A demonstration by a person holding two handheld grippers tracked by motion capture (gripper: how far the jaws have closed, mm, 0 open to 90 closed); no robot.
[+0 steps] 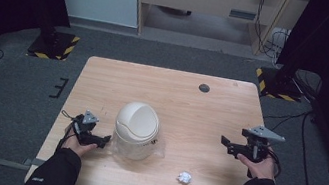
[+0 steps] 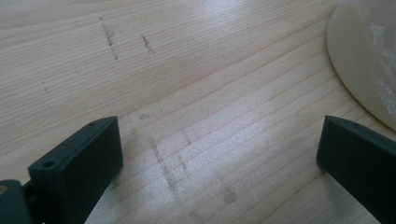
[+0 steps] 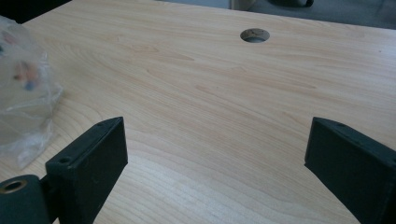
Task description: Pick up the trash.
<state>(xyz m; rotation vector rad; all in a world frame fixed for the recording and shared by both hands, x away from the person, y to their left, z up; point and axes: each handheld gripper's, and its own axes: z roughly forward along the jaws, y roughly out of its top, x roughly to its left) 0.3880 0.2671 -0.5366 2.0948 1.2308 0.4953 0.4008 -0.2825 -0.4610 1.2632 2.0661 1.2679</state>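
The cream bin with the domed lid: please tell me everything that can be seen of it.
The cream bin stands upright near the middle of the wooden table, towards the person's side. It looks like smooth plastic, with a rounded dome top and a swing flap. A clear plastic liner bulges out around its body. The left claw is open close beside it; contact cannot be told.

Soft overhead light, dark blurry margins.

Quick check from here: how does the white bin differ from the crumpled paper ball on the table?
The white bin is far larger than the paper ball. The bin stands upright with a smooth domed lid; the ball is a wrinkled lump lying flat. The bin sits close beside the left gripper; the ball lies apart, nearer the table's front edge. Both are whitish and untouched.
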